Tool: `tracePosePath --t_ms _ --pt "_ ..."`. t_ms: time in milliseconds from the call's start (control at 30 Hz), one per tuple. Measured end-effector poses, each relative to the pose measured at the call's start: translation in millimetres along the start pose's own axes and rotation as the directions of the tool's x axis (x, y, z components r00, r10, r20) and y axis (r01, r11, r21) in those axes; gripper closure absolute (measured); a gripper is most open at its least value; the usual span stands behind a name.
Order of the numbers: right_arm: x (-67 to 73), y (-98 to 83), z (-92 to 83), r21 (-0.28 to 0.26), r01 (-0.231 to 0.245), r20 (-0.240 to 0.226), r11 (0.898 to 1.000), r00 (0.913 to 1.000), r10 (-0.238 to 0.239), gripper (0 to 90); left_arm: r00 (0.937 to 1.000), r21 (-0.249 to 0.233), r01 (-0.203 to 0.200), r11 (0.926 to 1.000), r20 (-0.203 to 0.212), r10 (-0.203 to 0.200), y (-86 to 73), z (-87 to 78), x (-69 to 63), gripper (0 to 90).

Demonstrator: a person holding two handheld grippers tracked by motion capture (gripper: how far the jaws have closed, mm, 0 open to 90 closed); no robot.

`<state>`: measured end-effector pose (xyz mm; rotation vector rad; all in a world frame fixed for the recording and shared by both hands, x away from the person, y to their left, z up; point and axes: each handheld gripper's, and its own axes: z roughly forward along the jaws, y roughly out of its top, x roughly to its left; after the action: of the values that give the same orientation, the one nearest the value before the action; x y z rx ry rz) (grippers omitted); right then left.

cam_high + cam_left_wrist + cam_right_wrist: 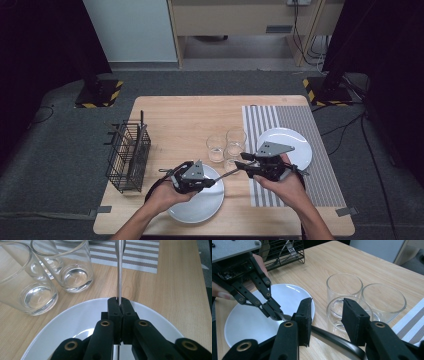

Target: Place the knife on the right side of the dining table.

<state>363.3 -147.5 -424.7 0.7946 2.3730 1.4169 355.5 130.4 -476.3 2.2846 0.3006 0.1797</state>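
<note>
the left gripper [212, 183] is pressed together on one end of a thin metal utensil [229, 174], probably a knife or spoon, above the near white plate [200, 207]. the utensil's long axis runs from there right and slightly far, level over the table, toward the right gripper [245, 164]. its dark thick end lies between the right gripper's spread jaws, with no pad pressing it as far as i can tell. the glasses [226, 145] stand just beyond.
</note>
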Motion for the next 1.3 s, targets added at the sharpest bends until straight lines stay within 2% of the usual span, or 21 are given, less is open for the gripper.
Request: tracePosePath --t_ms 1300 --pt "-5.8 -25.5 5.5 0.018 -0.044 -0.015 0.999 0.9989 0.044 60.7 0.9998 0.015 -0.002 0.9999 0.021 0.002 -4.1 0.4 0.2 88.9"
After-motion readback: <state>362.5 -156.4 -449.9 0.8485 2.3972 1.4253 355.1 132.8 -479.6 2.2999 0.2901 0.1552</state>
